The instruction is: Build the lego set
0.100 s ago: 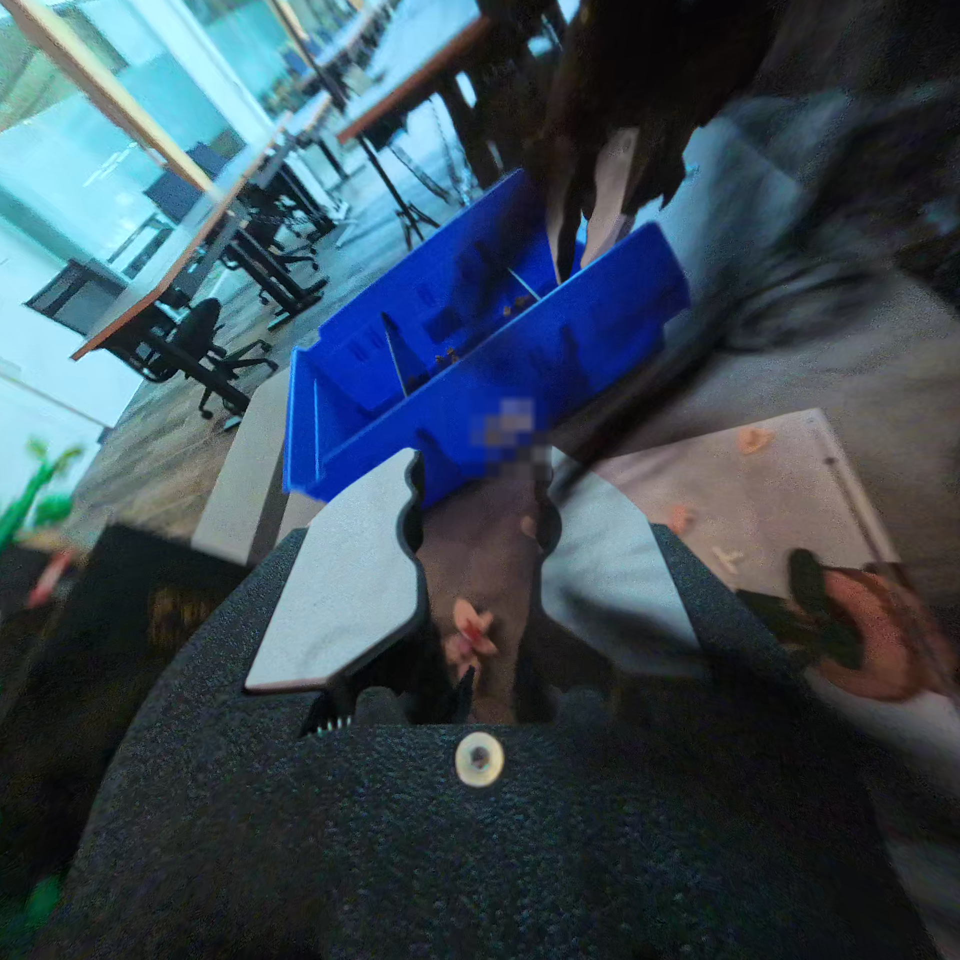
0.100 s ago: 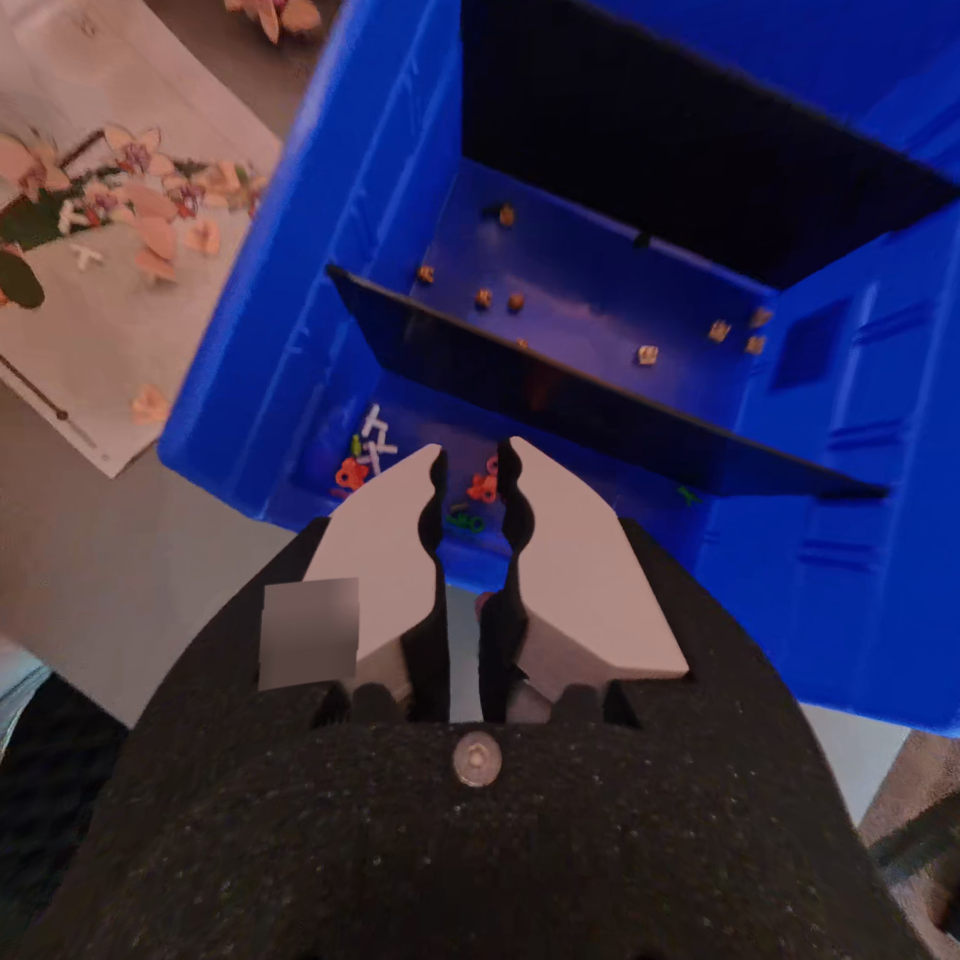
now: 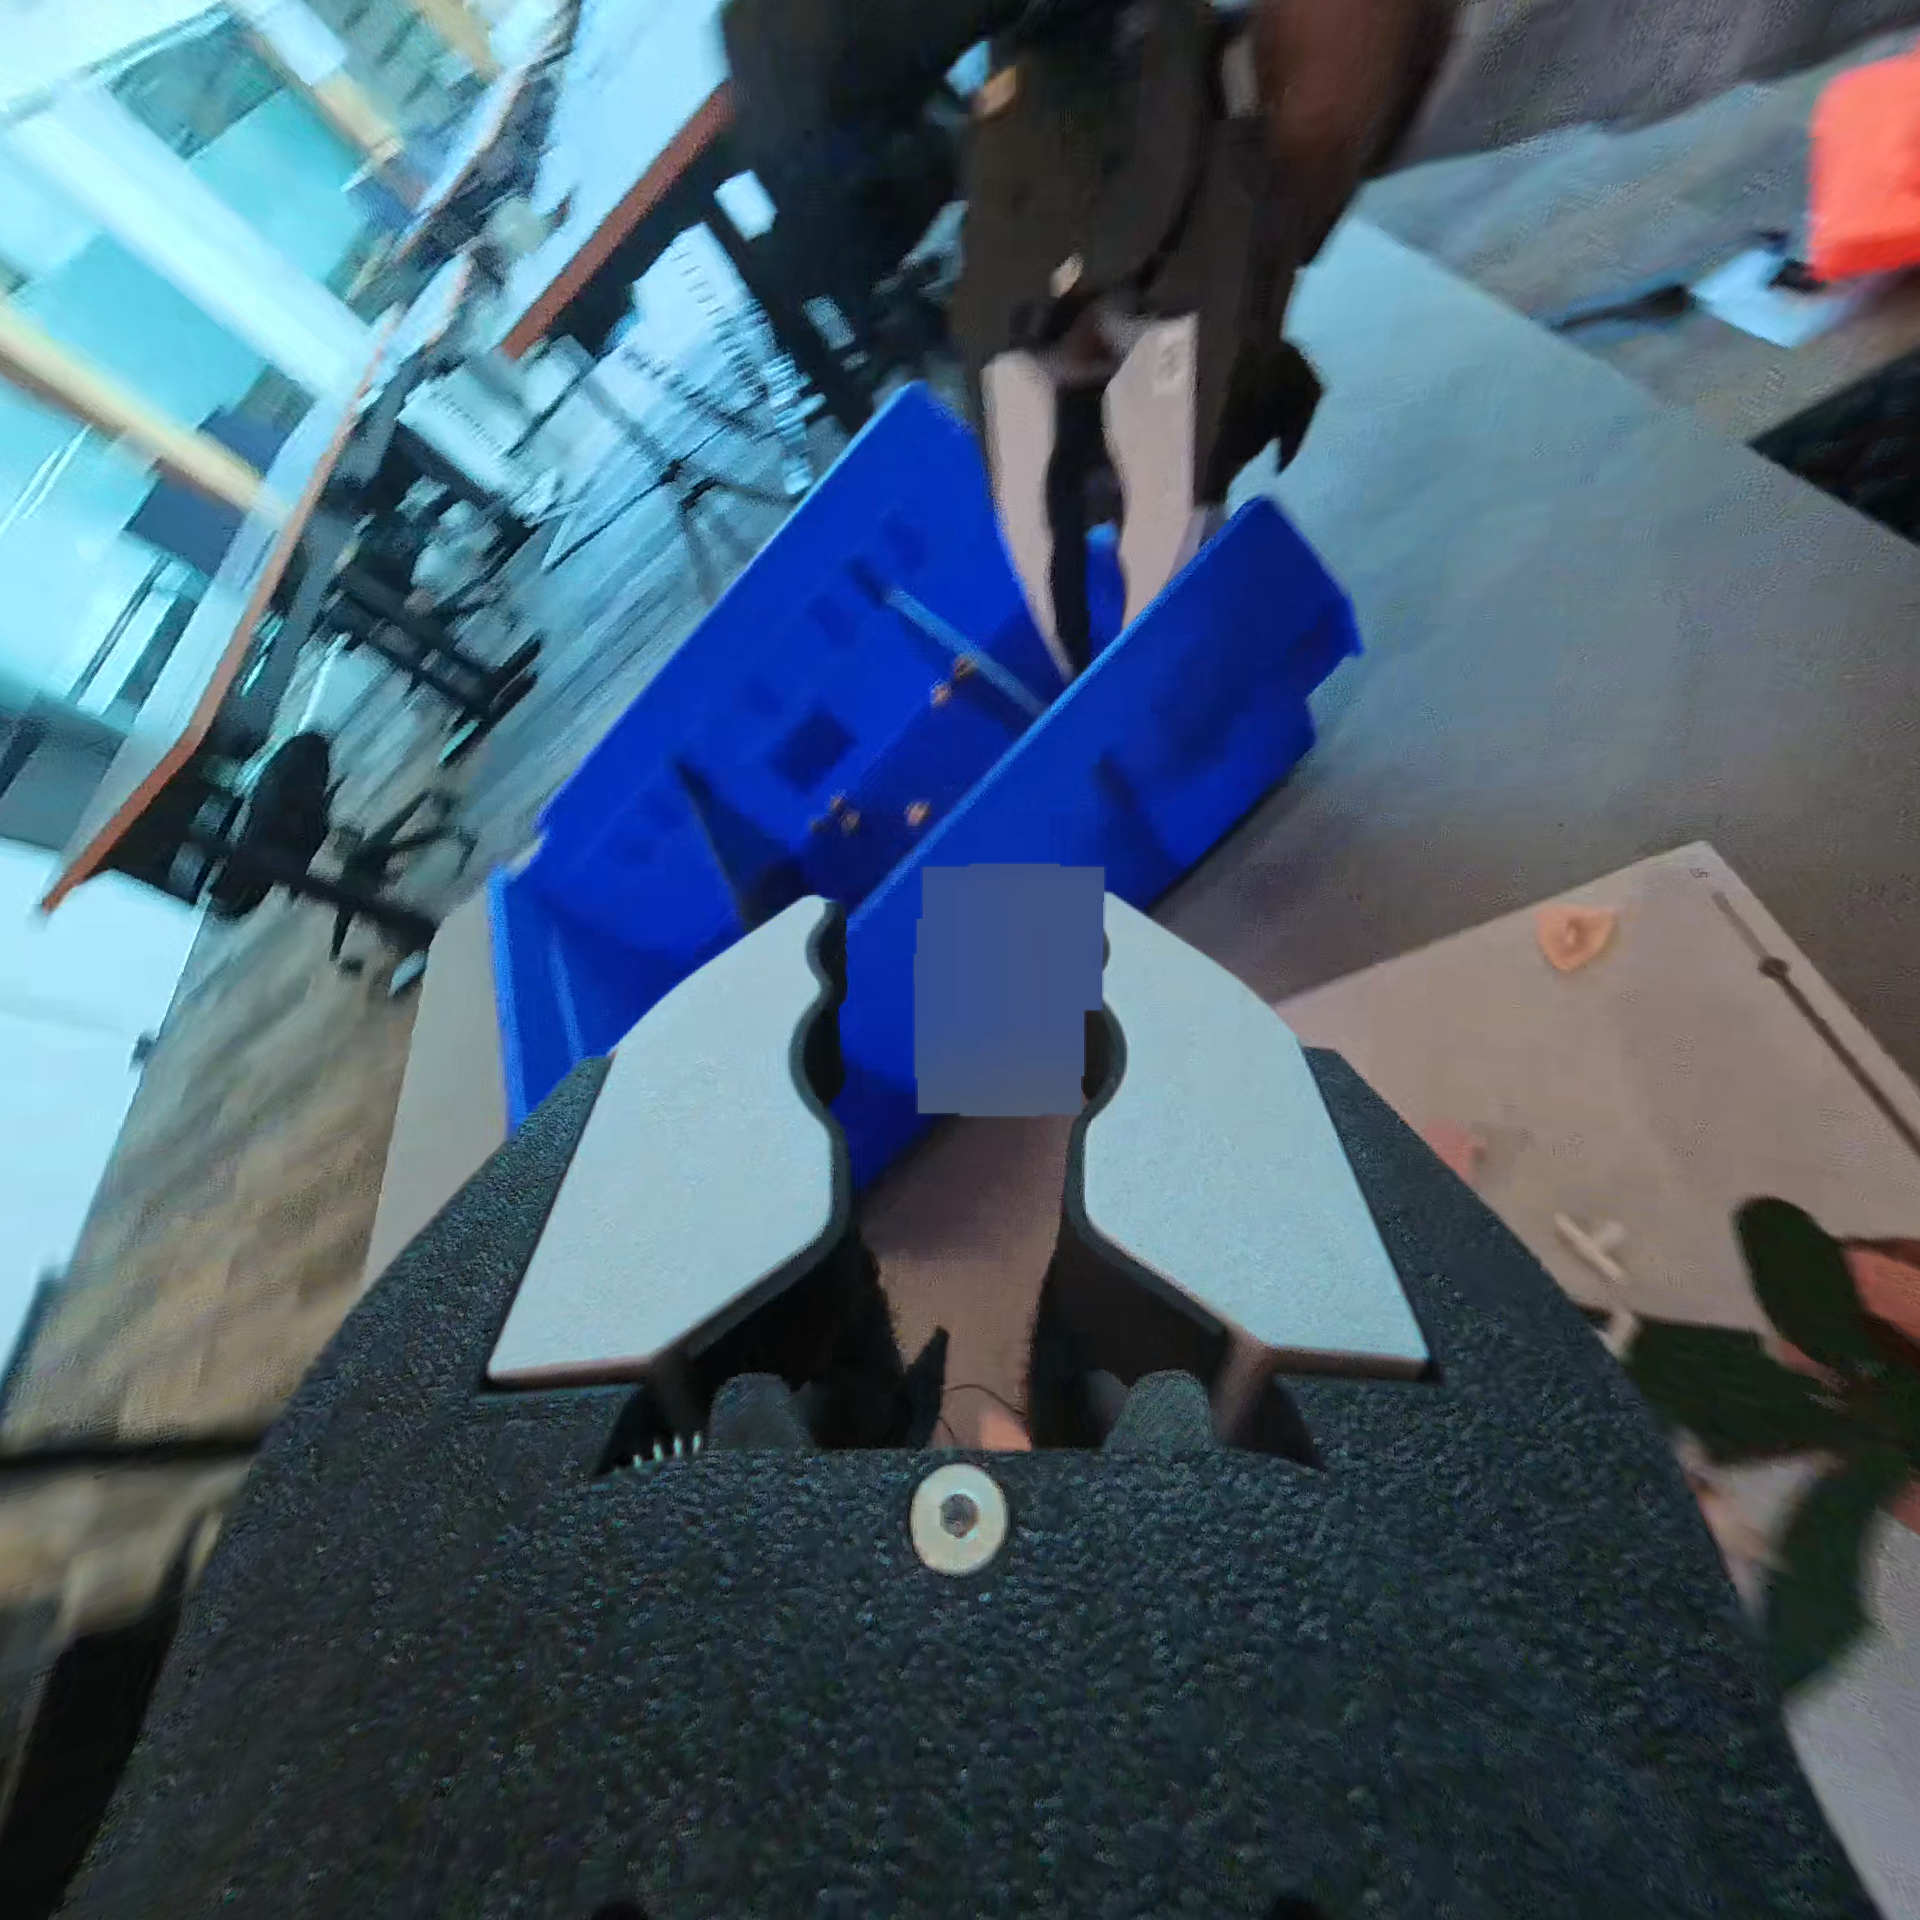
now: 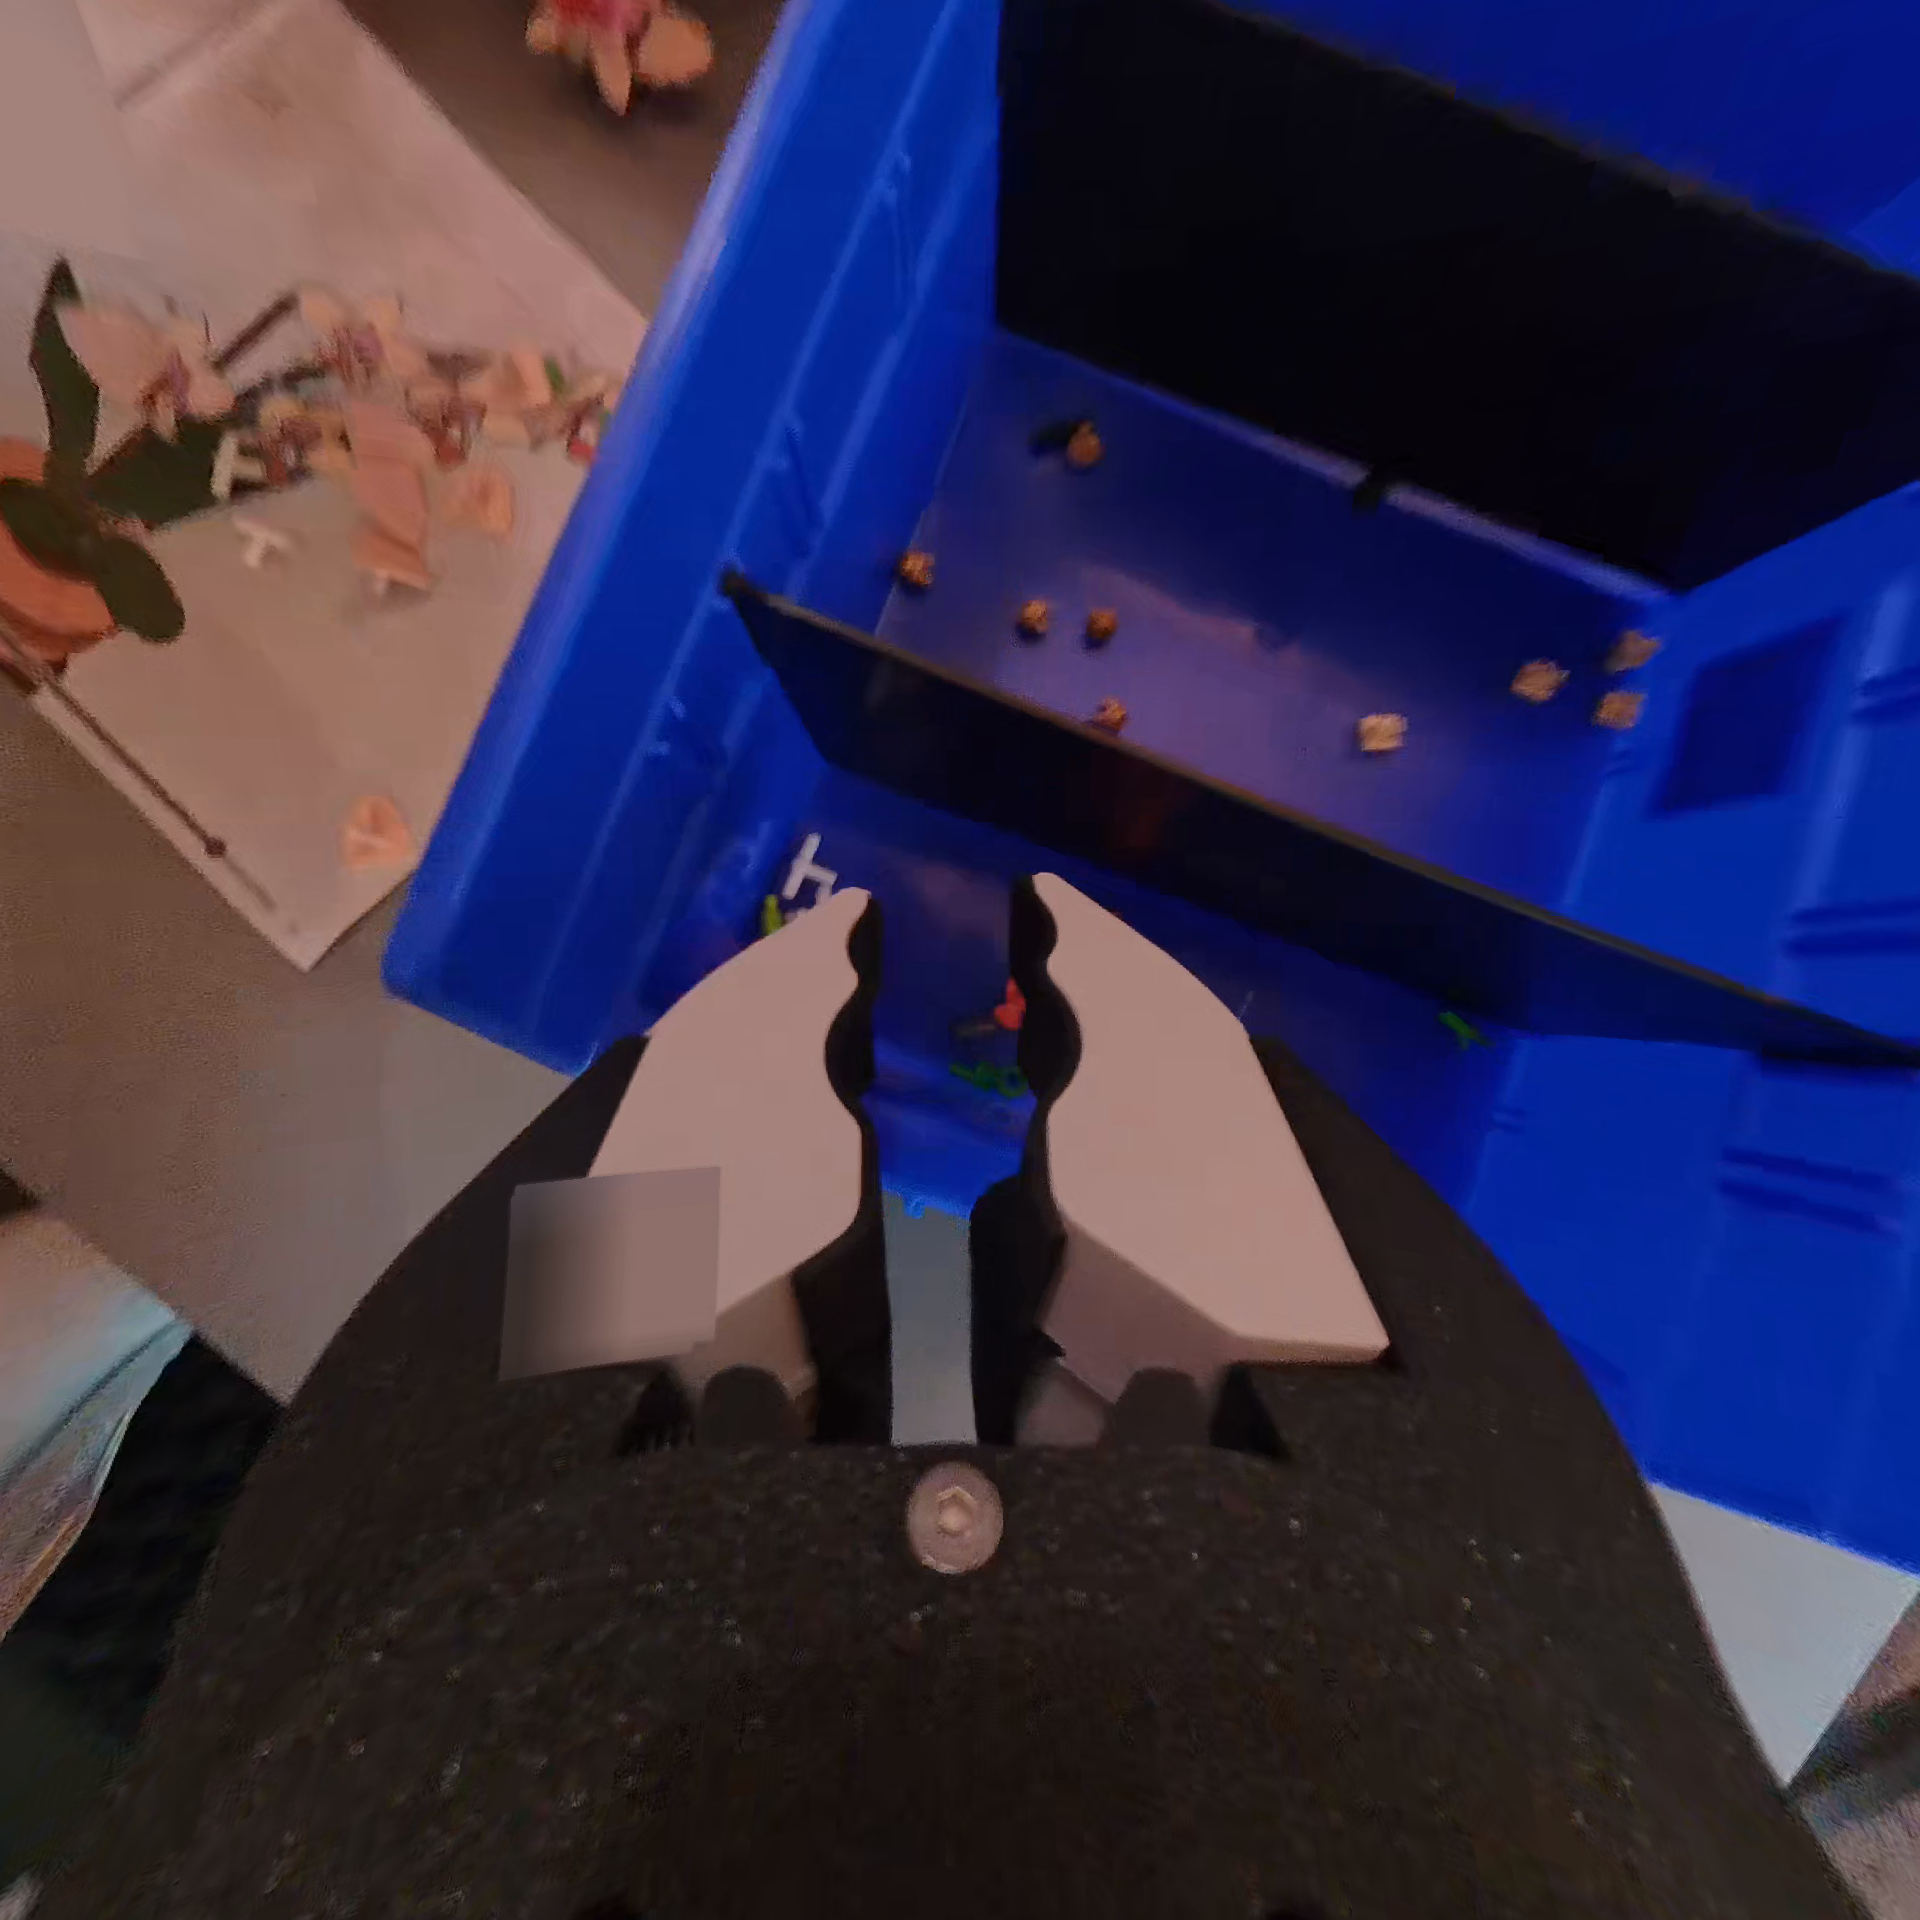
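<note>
A blue divided bin (image 4: 644, 582) stands on the grey table. Its near compartment holds small red (image 4: 1006, 1003), green (image 4: 987, 1075) and white (image 4: 805, 873) lego pieces. The middle compartment holds several tan pieces (image 4: 1101, 623) behind a black divider (image 4: 1247, 821). My right gripper (image 4: 945, 904) is a little open and empty, with its tips over the near compartment. It also shows in the left wrist view (image 3: 1091, 499), dipping into the bin (image 3: 1122, 769). My left gripper (image 3: 966, 935) is open and empty, just short of the bin's side wall.
The printed instruction sheet (image 4: 312, 675) lies left of the bin, with loose pink petal pieces (image 4: 374, 831) on it; it also shows in the left wrist view (image 3: 1558, 1091). A pink flower assembly (image 4: 623, 42) lies beyond the sheet. Office desks and chairs (image 3: 312, 727) stand behind. The tips of one gripper are about 15 cm away from the tips of the other.
The left wrist view has swung and risen; the pink flower piece seen between its fingers no longer shows. My right gripper's jaws stand slightly wider over the bin.
</note>
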